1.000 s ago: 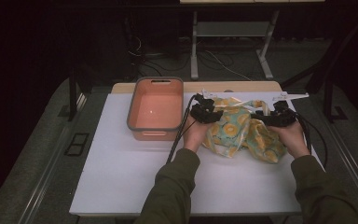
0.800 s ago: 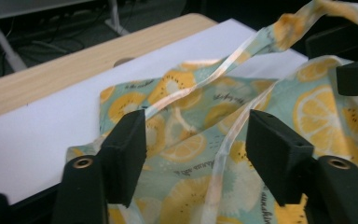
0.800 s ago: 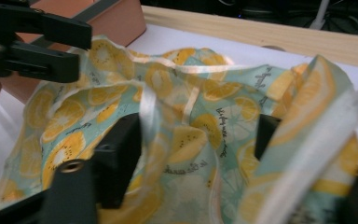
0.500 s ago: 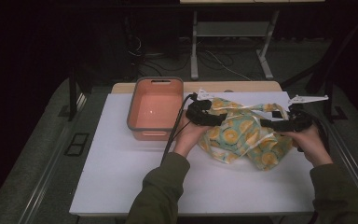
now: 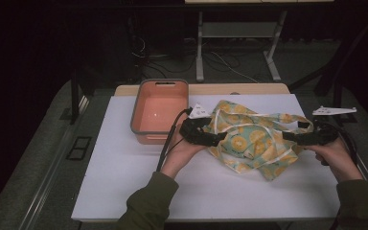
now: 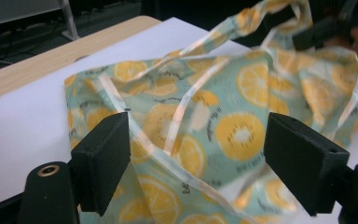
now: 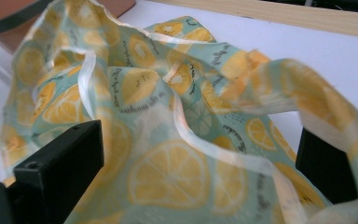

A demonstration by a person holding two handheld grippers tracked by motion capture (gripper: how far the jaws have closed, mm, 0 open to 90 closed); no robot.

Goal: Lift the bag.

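Seen along the left gripper (image 6: 200,163), its two black jaws stand wide apart, with a white-trimmed edge of the lemon-print cloth (image 6: 223,116) lying loosely between them; nothing is pinched. One fold of the hem brushes the inner face of the jaw at the left of that view. Seen along the right gripper (image 7: 200,163), the jaws are likewise spread wide, the cloth (image 7: 168,140) bunched in the gap and a trimmed loop draped over the far jaw, again with no grip closed on it.

From above, the left gripper (image 5: 214,139) sits at the cloth's near-left edge and the right gripper (image 5: 296,137) at its right edge, each held in a hand with a green sleeve behind. The cloth (image 5: 251,139) lies crumpled and partly spread on the white counter (image 5: 124,191), right of centre. An empty salmon-coloured tub (image 5: 159,111) stands just to its left, close by but not clearly touching.

The work looks like spreading or folding the cloth. To do it well, I judge each gripper should close on a single layer of the trimmed hem near a corner, not on a bunch, then both should pull outward evenly and low over the counter so the fabric flattens without snagging the loose straps.
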